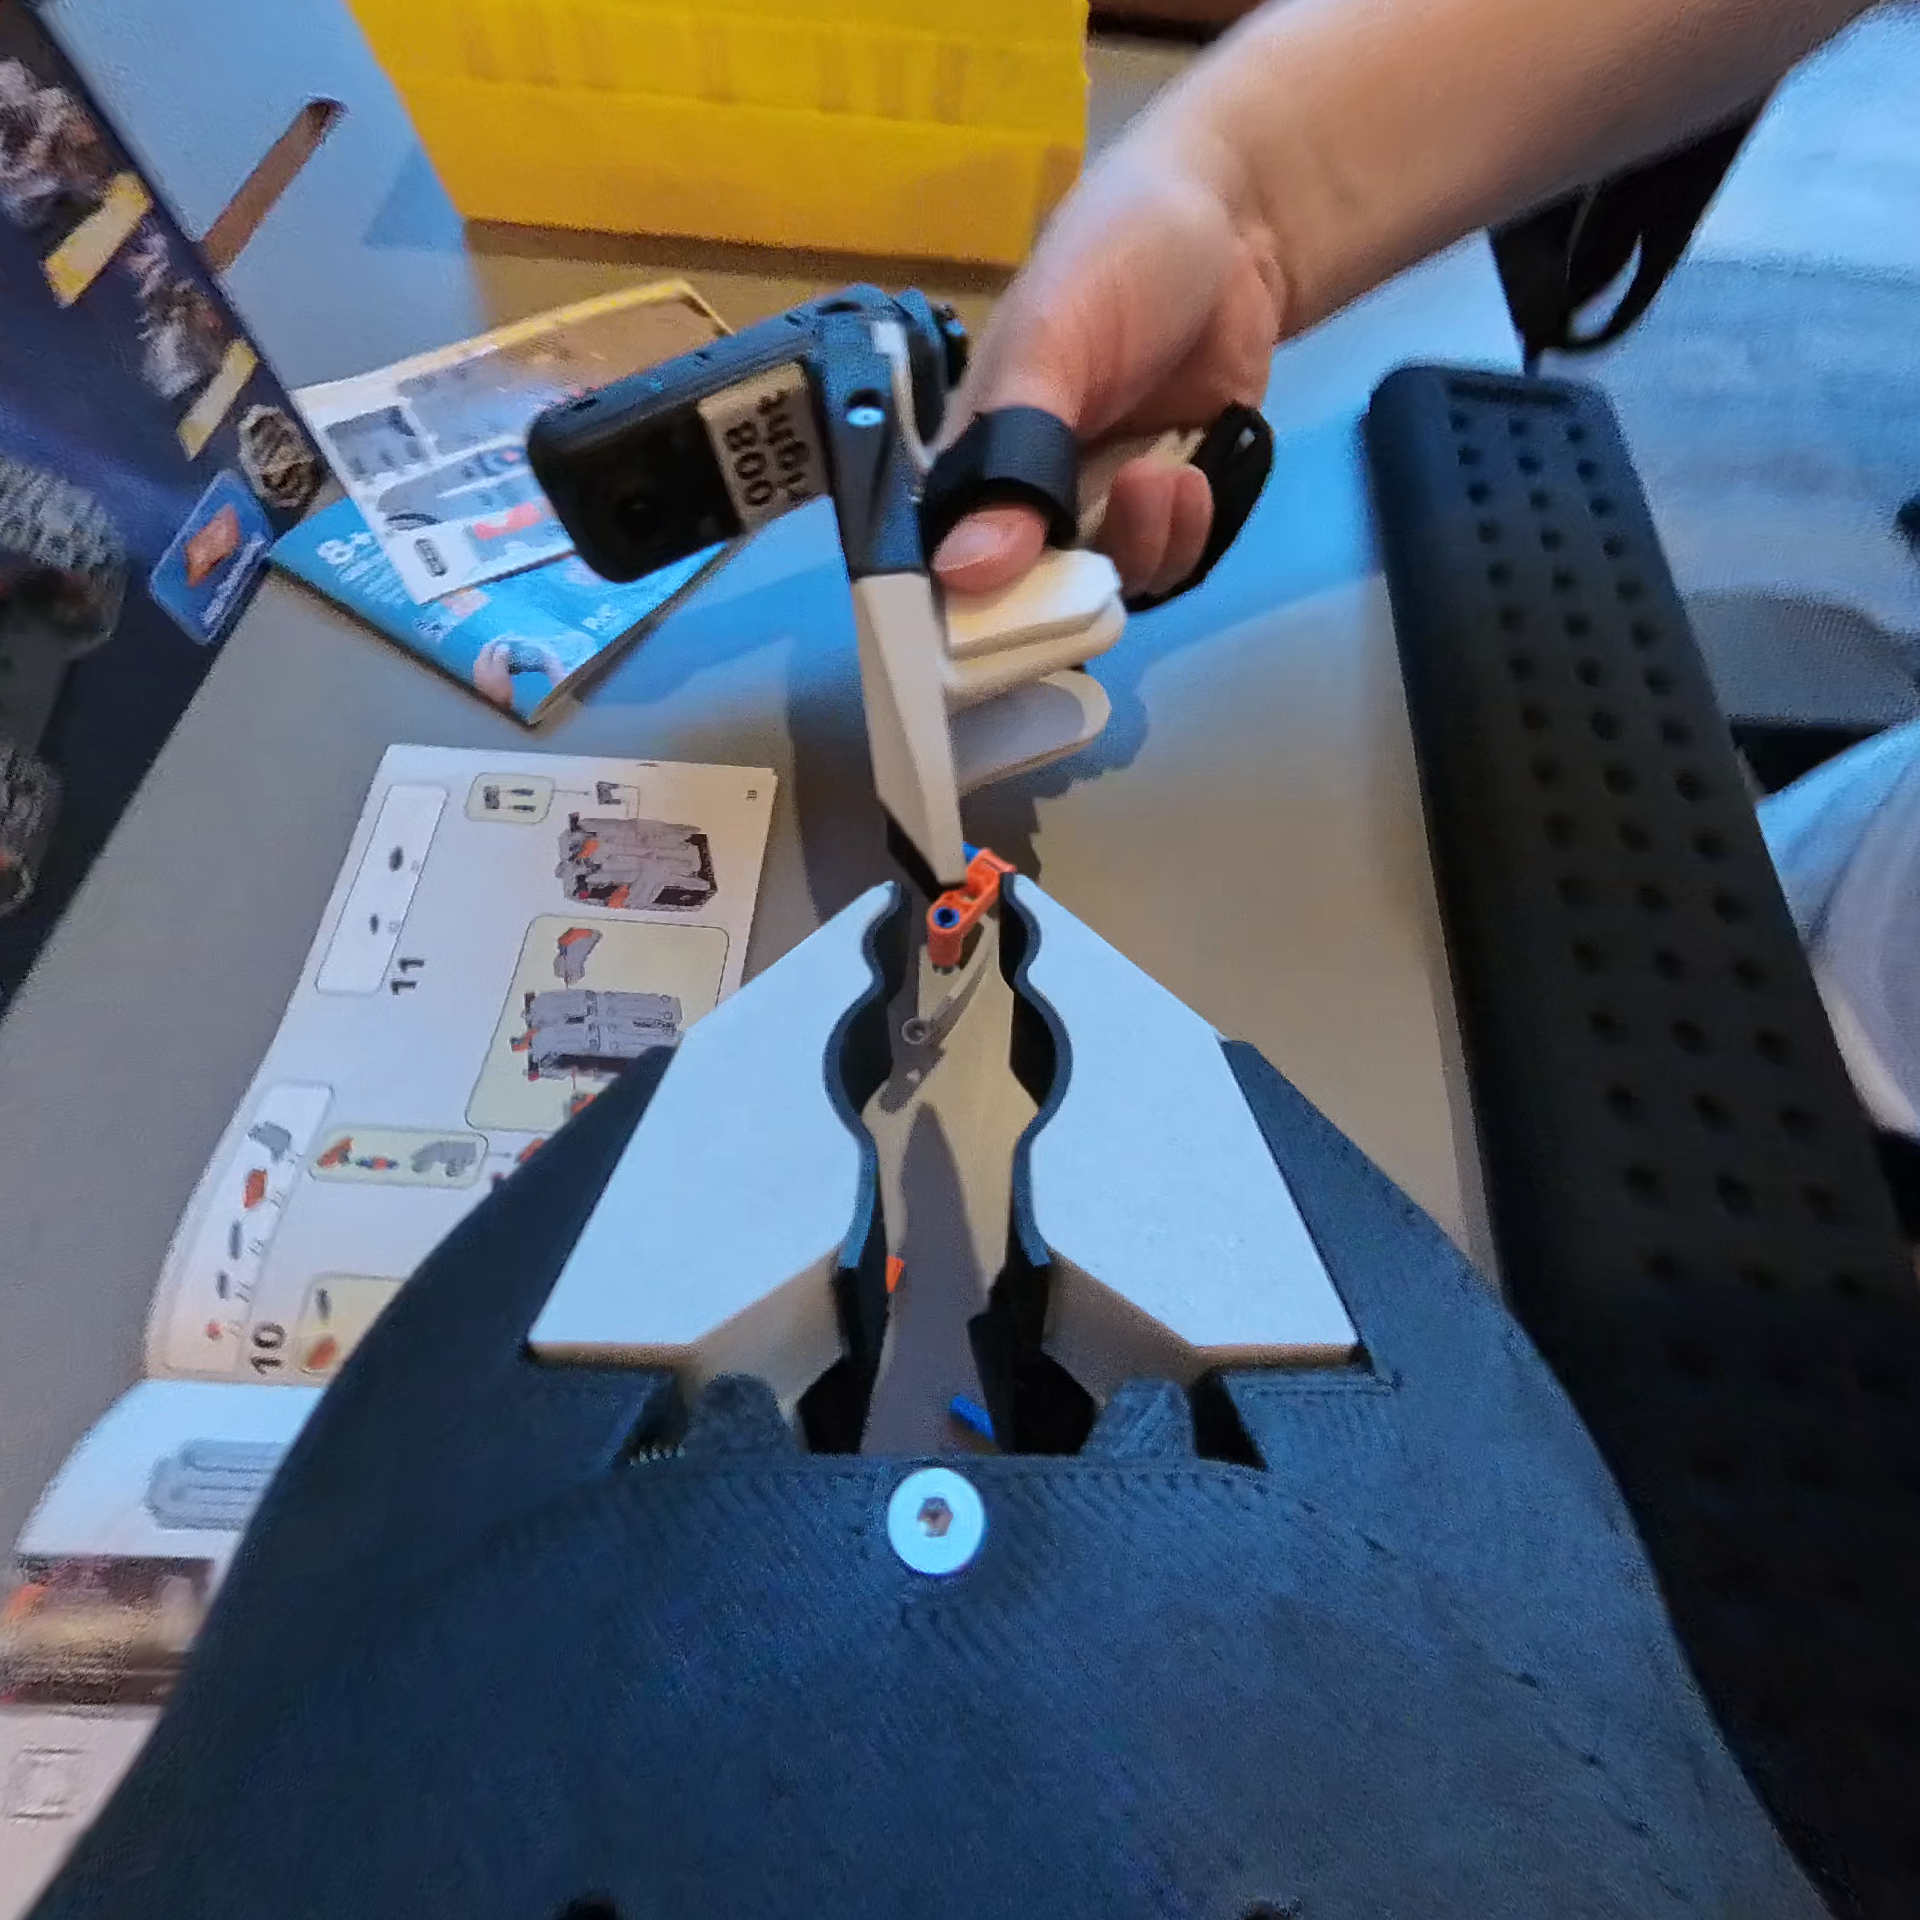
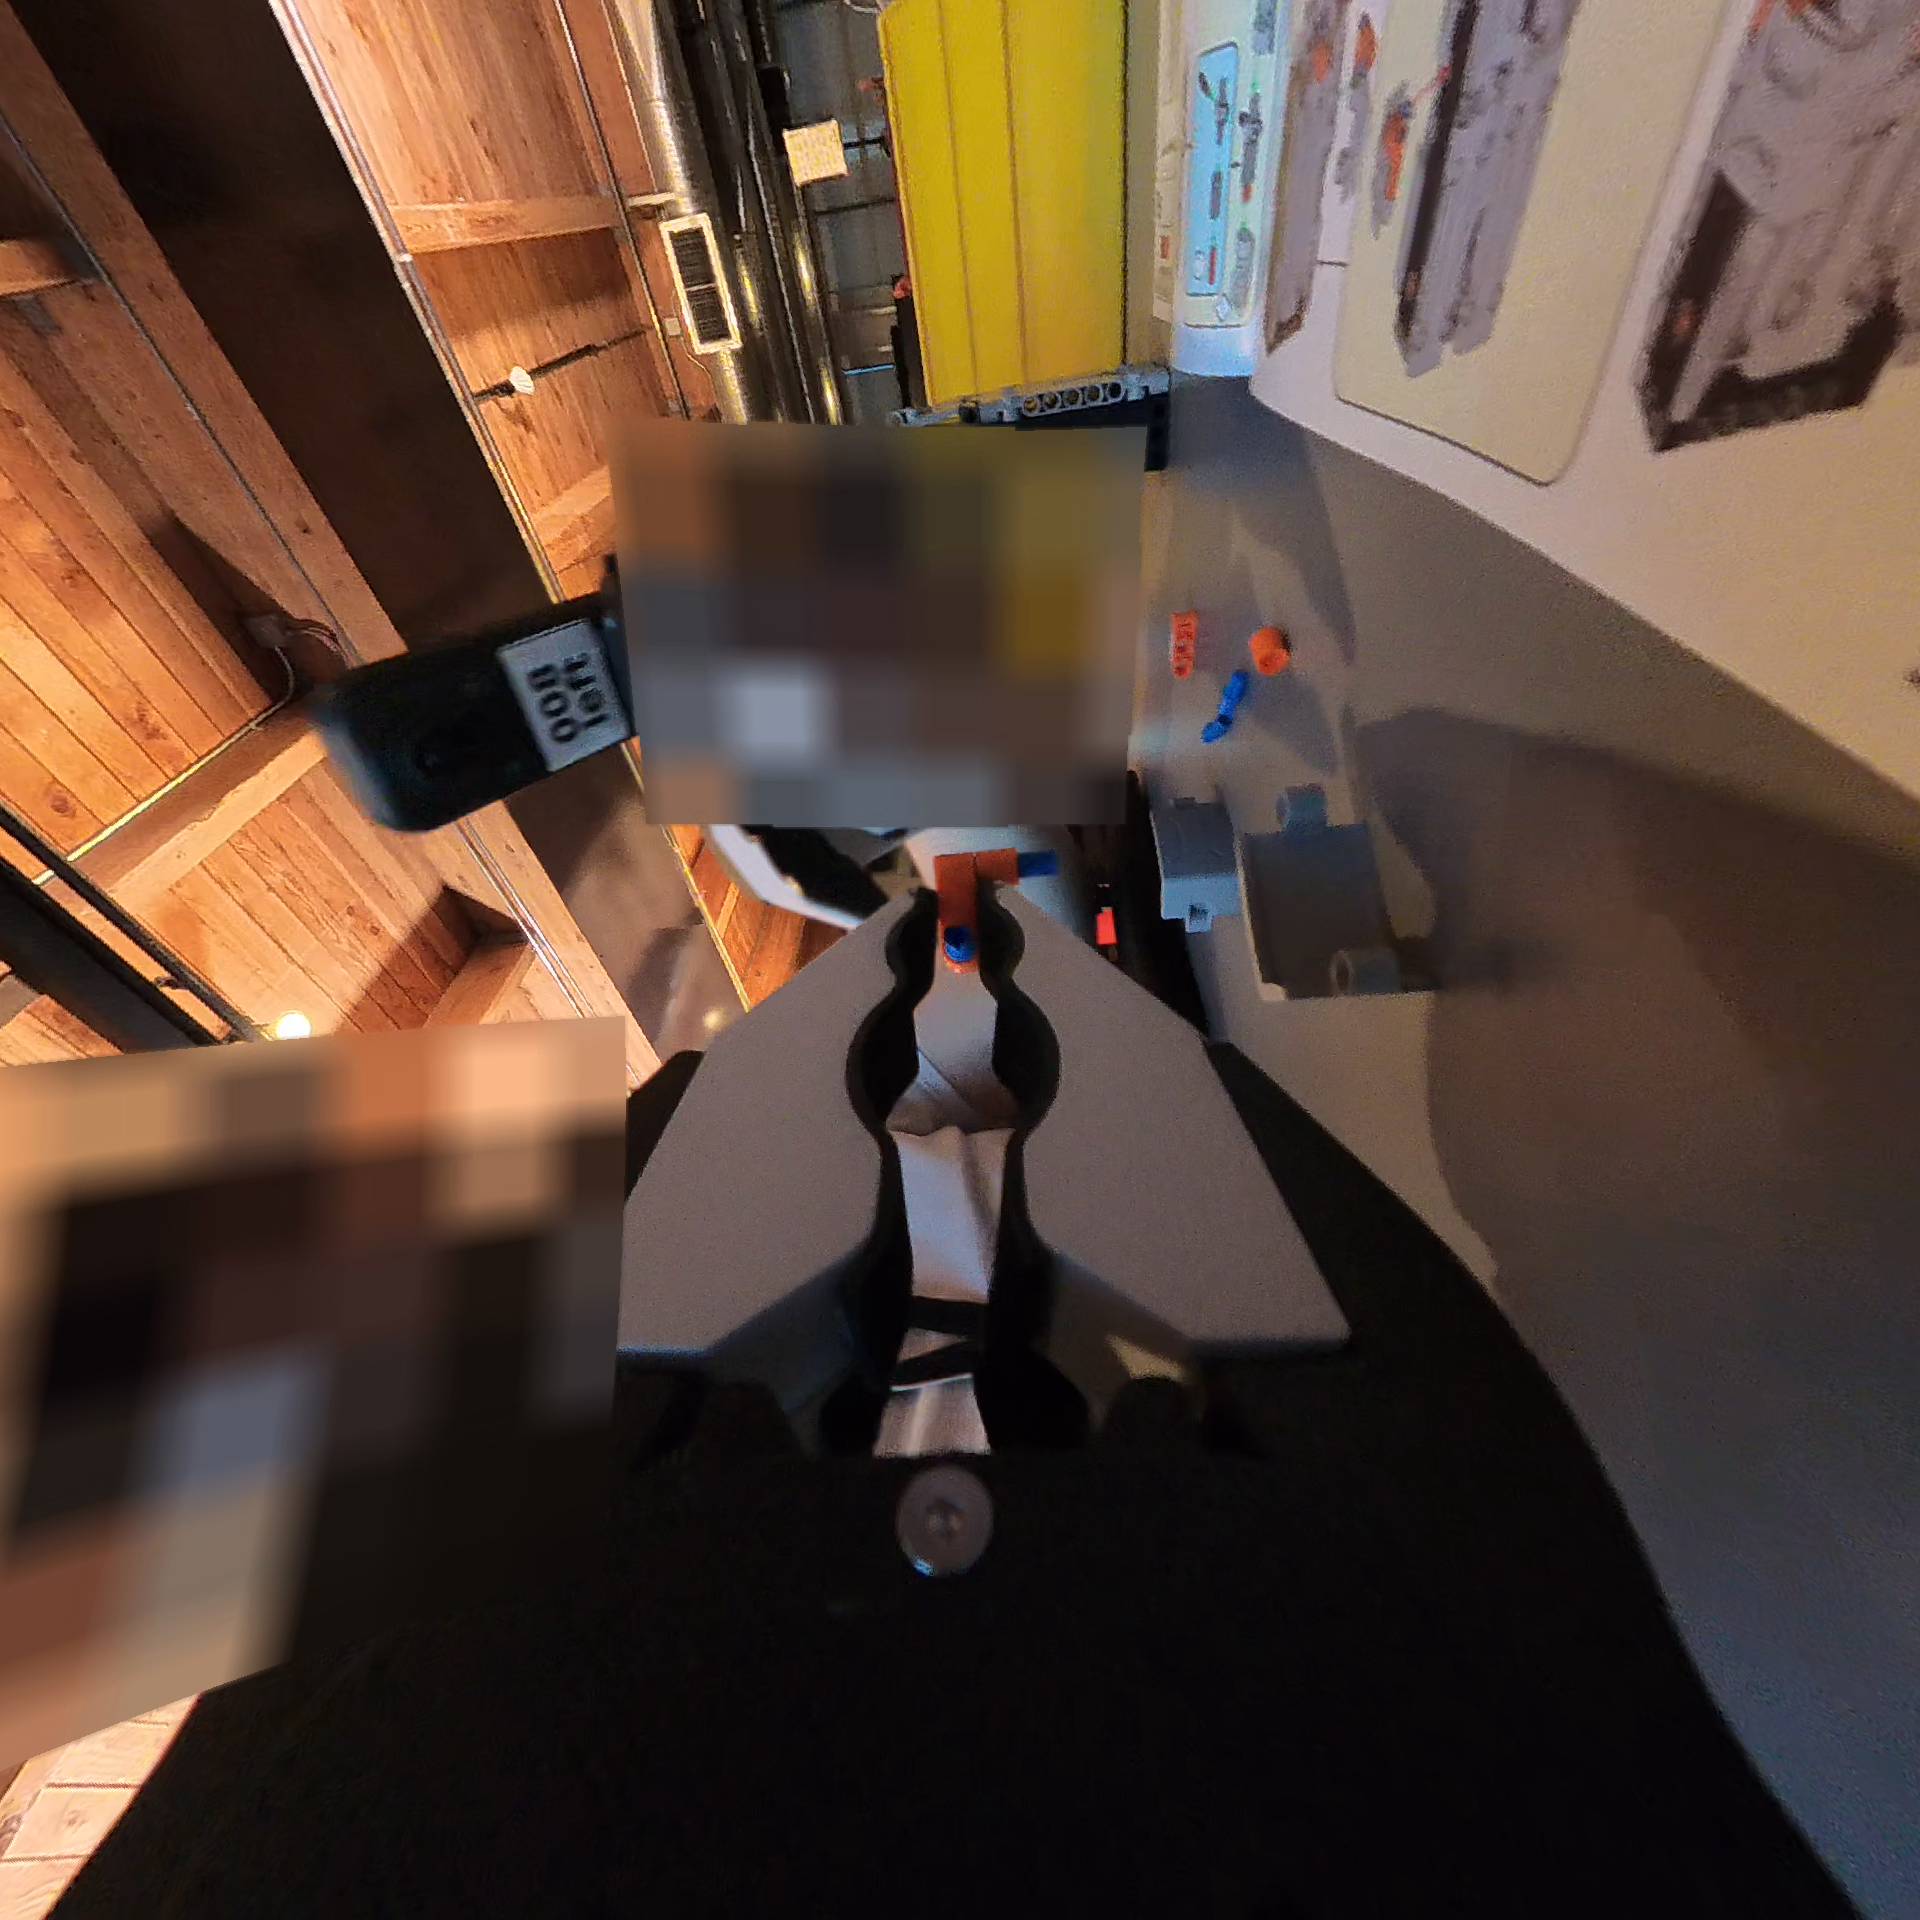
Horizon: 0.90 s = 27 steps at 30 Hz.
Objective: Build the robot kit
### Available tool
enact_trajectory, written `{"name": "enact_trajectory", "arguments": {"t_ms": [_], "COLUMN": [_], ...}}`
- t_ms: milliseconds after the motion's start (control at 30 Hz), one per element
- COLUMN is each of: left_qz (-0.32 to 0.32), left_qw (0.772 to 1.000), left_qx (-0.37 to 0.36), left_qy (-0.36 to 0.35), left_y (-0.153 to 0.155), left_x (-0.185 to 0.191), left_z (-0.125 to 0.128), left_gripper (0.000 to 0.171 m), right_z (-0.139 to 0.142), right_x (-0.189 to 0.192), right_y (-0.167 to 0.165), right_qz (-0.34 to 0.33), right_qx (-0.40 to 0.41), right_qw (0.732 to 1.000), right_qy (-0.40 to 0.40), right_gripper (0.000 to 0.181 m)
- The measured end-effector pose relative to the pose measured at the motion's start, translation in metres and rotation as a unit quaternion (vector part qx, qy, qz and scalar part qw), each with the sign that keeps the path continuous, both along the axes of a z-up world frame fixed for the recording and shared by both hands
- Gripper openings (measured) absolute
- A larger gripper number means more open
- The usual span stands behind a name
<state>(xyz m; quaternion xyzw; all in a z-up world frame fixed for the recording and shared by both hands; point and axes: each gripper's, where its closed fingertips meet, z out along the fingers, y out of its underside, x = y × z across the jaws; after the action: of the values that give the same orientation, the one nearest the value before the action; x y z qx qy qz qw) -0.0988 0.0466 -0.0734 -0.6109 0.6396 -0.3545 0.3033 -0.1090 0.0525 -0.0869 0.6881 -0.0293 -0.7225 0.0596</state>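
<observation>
Open booklet (image 1: pixel 457 1039) on table (image 1: pixel 1195 935), left of the meeting claws; box (image 1: pixel 748 114) behind.

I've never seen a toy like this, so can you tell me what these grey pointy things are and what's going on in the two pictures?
They are grabbers that a person holds, one in each hand. Each has two grey fingers and a small camera looking along them, so each picture is taken from one grabber.

In the left grabber's picture, the left grabber pinches a small orange building piece with blue pins. A hand holds the right grabber, which comes down to the same piece.

The right grabber's picture is tipped sideways; there its own fingers close on that orange piece too.

On the grey table lie open building instructions, a booklet, a yellow bin, and loose orange, blue and grey pieces.
</observation>
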Motion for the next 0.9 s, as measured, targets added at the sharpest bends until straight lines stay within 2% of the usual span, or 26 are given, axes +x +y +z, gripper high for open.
{"name": "enact_trajectory", "arguments": {"t_ms": [133, 233, 400, 533, 800, 900], "left_qz": [-0.071, -0.109, -0.16, -0.173, -0.19, -0.184], "left_qw": [0.987, 0.971, 0.959, 0.942, 0.884, 0.877], "left_qx": [0.086, 0.132, 0.143, 0.192, 0.314, 0.338], "left_qy": [0.112, 0.166, 0.185, 0.215, 0.289, 0.288], "left_y": [-0.001, 0.007, 0.002, 0.009, 0.028, 0.032], "left_x": [-0.001, -0.003, -0.004, -0.011, -0.025, -0.024], "left_z": [-0.01, -0.018, -0.025, -0.027, -0.034, -0.03], "left_gripper": [0.014, 0.01, 0.013, 0.021, 0.024, 0.024], "right_z": [-0.006, -0.008, -0.013, -0.013, -0.01, -0.009], "right_x": [0.001, 0.0, 0.001, 0.002, -0.001, -0.001], "right_y": [0.002, 0.002, -0.002, -0.003, -0.003, -0.003], "right_qz": [0.0, 0.003, 0.007, 0.006, 0.023, 0.02], "right_qx": [-0.002, -0.005, -0.002, 0.002, 0.039, 0.043], "right_qw": [1.0, 1.0, 1.0, 1.0, 0.998, 0.998], "right_qy": [-0.012, -0.015, -0.025, -0.024, -0.044, -0.047], "right_gripper": [0.005, 0.005, 0.005, 0.005, 0.005, 0.005]}}
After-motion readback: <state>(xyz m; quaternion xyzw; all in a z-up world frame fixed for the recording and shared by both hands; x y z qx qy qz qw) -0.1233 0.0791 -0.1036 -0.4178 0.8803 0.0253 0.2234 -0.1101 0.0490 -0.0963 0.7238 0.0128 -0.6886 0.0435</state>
